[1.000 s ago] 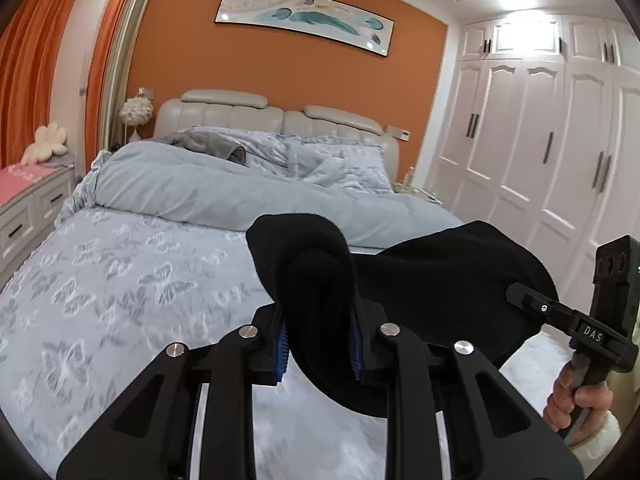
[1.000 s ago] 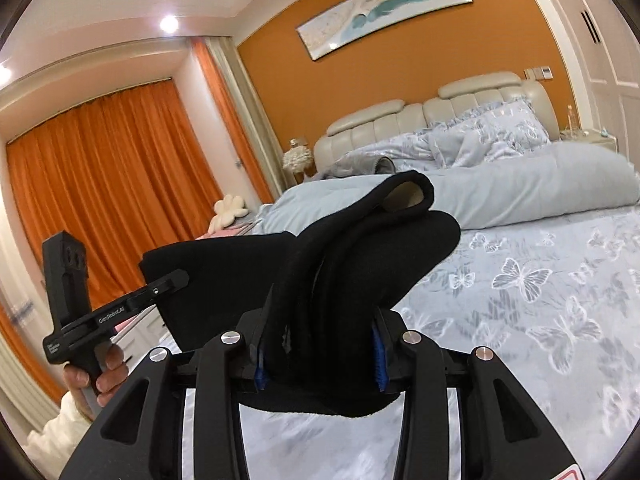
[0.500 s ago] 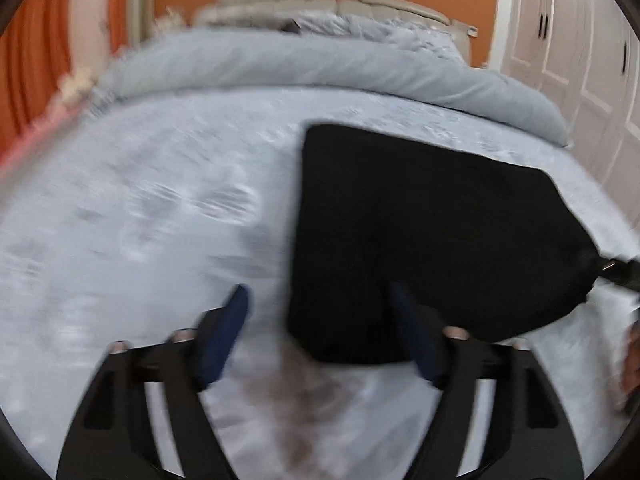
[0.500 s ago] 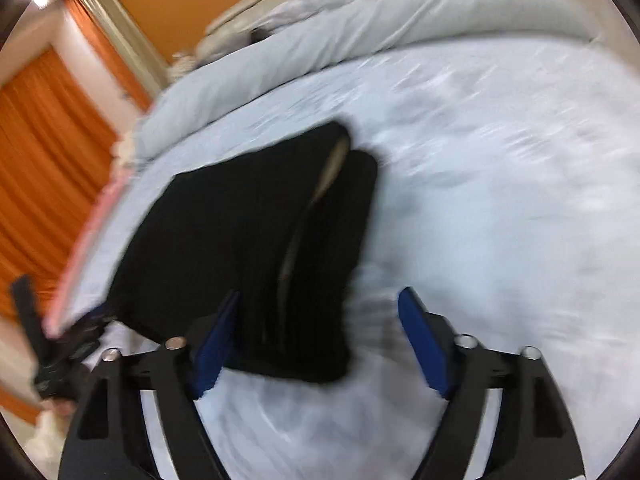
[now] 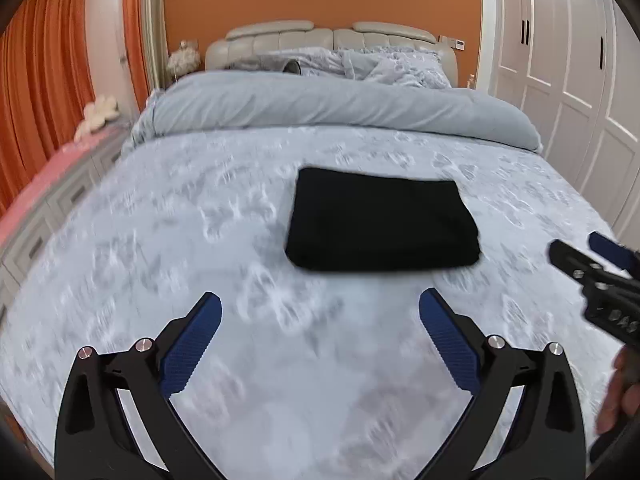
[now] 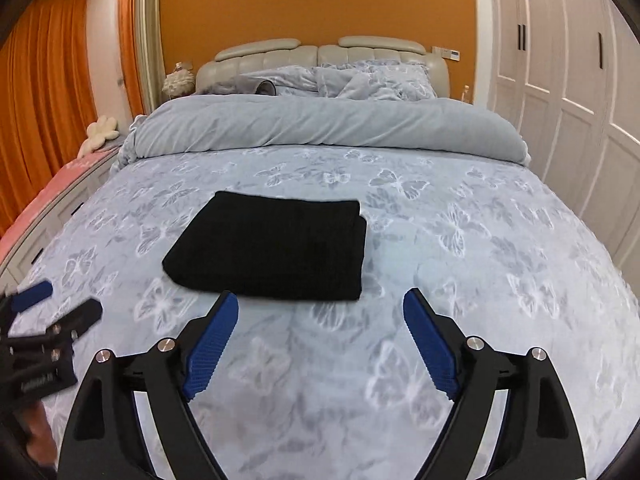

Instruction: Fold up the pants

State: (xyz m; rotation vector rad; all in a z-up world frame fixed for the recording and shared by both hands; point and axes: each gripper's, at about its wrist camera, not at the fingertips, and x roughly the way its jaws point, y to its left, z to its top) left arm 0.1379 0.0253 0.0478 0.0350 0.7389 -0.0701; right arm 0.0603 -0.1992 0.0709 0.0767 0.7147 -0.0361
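The black pants [image 5: 380,222] lie folded in a flat rectangle on the butterfly-print bedspread [image 5: 200,240]; they also show in the right wrist view [image 6: 276,248]. My left gripper [image 5: 320,304] is open and empty, drawn back from the near edge of the pants. My right gripper [image 6: 320,304] is open and empty, just short of the pants' near edge. The right gripper appears at the right edge of the left wrist view [image 5: 592,264], and the left gripper at the left edge of the right wrist view [image 6: 52,312].
A rolled grey duvet [image 6: 328,128] and pillows [image 6: 360,80] lie at the head of the bed. White wardrobe doors [image 6: 580,100] stand on the right. A pink-topped drawer unit [image 5: 48,184] and orange curtains [image 5: 40,60] are on the left.
Both grippers let go of the black pants, opened wide and pulled back. The pants went from held up in the air to lying folded flat on the bed.
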